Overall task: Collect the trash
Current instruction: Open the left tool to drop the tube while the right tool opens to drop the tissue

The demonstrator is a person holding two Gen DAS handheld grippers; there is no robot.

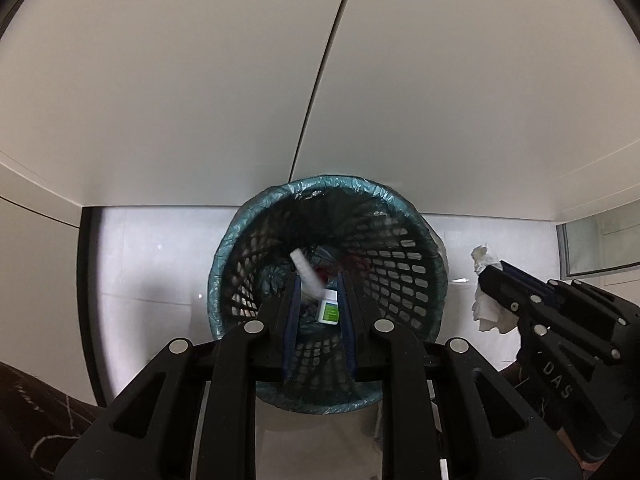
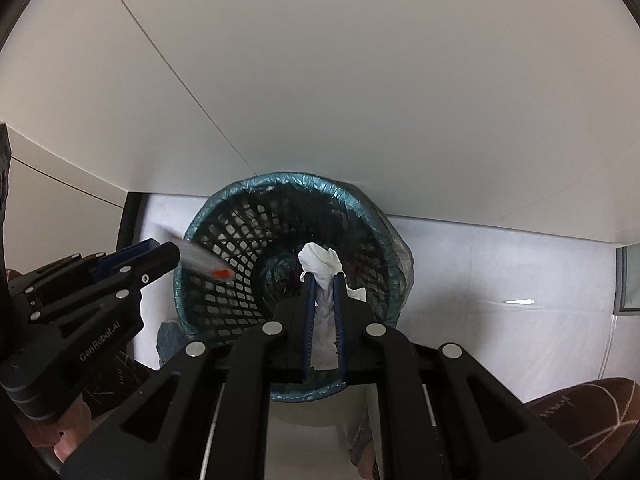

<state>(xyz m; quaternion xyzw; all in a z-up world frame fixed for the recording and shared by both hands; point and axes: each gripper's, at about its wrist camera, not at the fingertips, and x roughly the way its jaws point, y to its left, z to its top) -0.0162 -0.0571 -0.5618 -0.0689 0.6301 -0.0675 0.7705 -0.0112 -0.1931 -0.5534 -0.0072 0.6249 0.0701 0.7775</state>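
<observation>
A black mesh waste basket (image 1: 400, 264) lined with a teal bag stands against the white wall; it also shows in the right wrist view (image 2: 240, 232). My left gripper (image 1: 318, 284) is open above its mouth. A white tube with a red end (image 1: 306, 272) is blurred just past the fingers, over a white bottle with a green label (image 1: 329, 309) inside the basket. The tube also shows in the right wrist view (image 2: 204, 264). My right gripper (image 2: 323, 276) is shut on a crumpled white tissue (image 2: 320, 260) over the basket; the tissue also shows in the left wrist view (image 1: 486, 300).
A white wall (image 1: 200, 100) rises close behind the basket. The floor (image 2: 500, 264) is pale and glossy. A dark vertical edge (image 1: 86, 280) stands at the left. A brown patterned surface (image 2: 592, 416) lies at the lower right.
</observation>
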